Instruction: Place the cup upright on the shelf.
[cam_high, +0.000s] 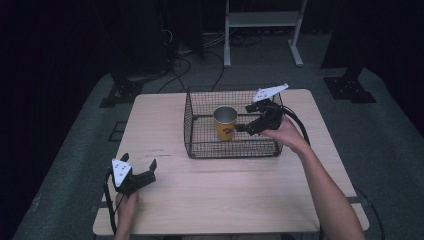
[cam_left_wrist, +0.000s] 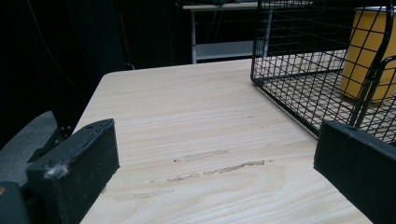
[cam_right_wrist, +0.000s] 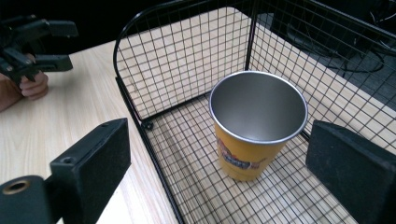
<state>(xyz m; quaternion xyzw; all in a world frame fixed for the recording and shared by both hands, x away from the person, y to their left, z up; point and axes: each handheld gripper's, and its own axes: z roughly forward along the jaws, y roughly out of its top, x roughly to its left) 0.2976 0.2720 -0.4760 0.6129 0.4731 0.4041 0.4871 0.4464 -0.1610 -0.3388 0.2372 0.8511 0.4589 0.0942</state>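
High view: one cup, one basket, two grippers.

Dark lab: floor cables, stands.

The high view looks forward and down over the whole surface. The left gripper view sits low, facing the basket; the right gripper view peers closely into it, both sharing the cup.

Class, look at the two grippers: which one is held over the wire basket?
The right gripper, reaching over the wire basket toward the yellow cup. The left gripper sits low over bare table.
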